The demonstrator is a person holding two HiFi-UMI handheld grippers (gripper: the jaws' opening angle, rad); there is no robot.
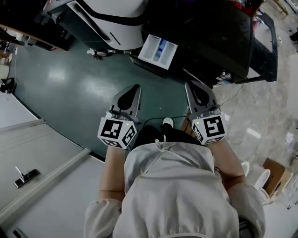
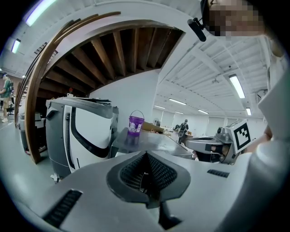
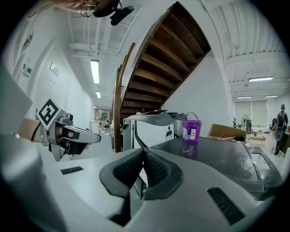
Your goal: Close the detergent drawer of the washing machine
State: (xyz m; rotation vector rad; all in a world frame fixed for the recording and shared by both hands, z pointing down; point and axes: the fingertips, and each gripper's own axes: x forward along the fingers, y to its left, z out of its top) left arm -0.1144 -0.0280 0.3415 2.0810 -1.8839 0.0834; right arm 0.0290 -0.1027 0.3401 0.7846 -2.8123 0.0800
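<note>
– So, where is the detergent drawer [image 1: 158, 49] sitting right now?
– We are looking down on it in the head view. It is sticking out, open, from the front of the dark washing machine [image 1: 209, 37], ahead of us over the green floor [image 1: 70, 88]. It is showing as a white tray split into compartments.
– Are we seeing anything inside them?
– One compartment is holding a blue insert, and the one beside it is looking pale. We are too far off to tell whether detergent is lying in either.
– And our tools?
– We are holding the left gripper [image 1: 135, 87] and the right gripper [image 1: 189, 85] close to our body, both apart from the drawer. Each gripper view is showing its ribbed pads [image 2: 161, 171] pressed together with nothing between them.
– Any other containers?
– A purple bucket [image 2: 135, 123] is standing upright on the machine's flat top, handle raised, and its wall is hiding its contents. A cardboard box [image 3: 225, 131] is lying behind it, and we cannot see into it.
– What else are we failing to make out?
– Our own pale top [image 1: 177, 186] is covering the lower middle of the head view. The machine's front below the drawer is sinking into darkness. The white appliance [image 1: 111, 14] beside it is getting cut off by the top edge.
</note>
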